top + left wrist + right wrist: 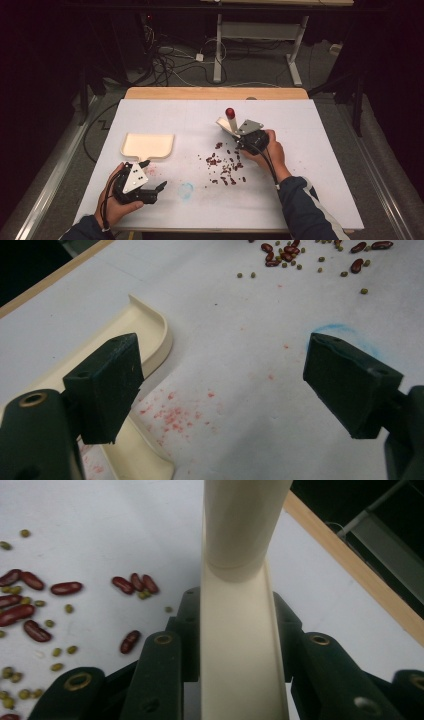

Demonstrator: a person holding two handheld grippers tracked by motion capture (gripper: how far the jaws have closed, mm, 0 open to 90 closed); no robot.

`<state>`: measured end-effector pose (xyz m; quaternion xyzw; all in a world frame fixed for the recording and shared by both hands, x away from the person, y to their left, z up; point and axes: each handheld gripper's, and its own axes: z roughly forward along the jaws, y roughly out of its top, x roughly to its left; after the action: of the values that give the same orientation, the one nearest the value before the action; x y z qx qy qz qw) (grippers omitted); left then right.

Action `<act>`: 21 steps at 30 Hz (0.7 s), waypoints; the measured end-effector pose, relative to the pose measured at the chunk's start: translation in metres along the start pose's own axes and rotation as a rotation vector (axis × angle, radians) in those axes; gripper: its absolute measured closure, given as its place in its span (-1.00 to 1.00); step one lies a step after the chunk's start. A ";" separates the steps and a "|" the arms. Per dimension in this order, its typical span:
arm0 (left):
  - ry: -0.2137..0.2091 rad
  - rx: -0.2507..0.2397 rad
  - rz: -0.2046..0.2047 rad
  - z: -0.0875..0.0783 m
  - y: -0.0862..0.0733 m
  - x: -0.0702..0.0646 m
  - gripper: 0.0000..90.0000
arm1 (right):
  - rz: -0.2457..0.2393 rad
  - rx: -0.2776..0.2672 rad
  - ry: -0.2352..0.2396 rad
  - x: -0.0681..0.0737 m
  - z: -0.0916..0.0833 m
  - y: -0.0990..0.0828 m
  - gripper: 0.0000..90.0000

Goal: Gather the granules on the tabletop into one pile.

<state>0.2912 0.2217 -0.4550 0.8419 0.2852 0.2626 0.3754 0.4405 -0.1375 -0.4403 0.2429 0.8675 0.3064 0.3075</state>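
Note:
A cream dustpan (147,145) lies flat at the left of the white table, its short handle pointing toward me. My left gripper (159,188) hovers just in front of that handle, open and holding nothing. In the left gripper view the dustpan (150,335) sits beside the left jaw, and the left gripper (230,385) has bare table between its pads. My right gripper (239,140) is shut on a cream hand tool (228,125) with a red tip, tilted up behind the beans. The tool (240,630) runs between the jaws of the right gripper (235,615). Red and green beans (225,167) lie scattered mid-table.
Loose beans (30,600) lie left of the tool, and beans (285,252) show far ahead of the left jaws. A blue smudge (186,190) and red stains (152,170) mark the table. The wooden far edge (215,93) borders a floor with cables.

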 end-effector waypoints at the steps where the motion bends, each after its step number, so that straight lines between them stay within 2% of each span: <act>1: -0.002 -0.001 0.003 0.000 0.000 0.000 -0.66 | -0.001 -0.008 0.006 0.007 0.001 -0.001 0.51; 4: -0.006 -0.006 0.010 -0.001 0.001 0.000 -0.66 | -0.006 -0.017 0.024 0.014 0.000 -0.003 0.50; 6: -0.006 -0.007 0.007 -0.001 0.001 -0.001 -0.66 | -0.043 -0.041 0.055 0.023 -0.004 -0.008 0.50; 8: -0.007 -0.004 0.010 -0.001 0.000 -0.001 -0.66 | -0.054 -0.047 0.062 0.025 -0.007 -0.009 0.50; 10: -0.008 -0.004 0.013 -0.001 0.001 -0.001 -0.66 | -0.066 -0.075 0.107 0.026 -0.011 -0.011 0.50; 11: -0.008 -0.004 0.012 -0.002 0.001 -0.001 -0.66 | -0.069 -0.081 0.115 0.028 -0.014 -0.012 0.50; 12: -0.010 -0.006 0.014 -0.002 0.001 -0.001 -0.66 | -0.099 -0.092 0.144 0.030 -0.018 -0.014 0.50; 21: -0.032 -0.019 0.024 -0.003 0.002 -0.003 -0.66 | -0.146 -0.105 0.221 0.041 -0.044 -0.026 0.50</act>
<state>0.2875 0.2205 -0.4525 0.8459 0.2665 0.2561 0.3846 0.3760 -0.1475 -0.4457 0.1274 0.8941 0.3532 0.2440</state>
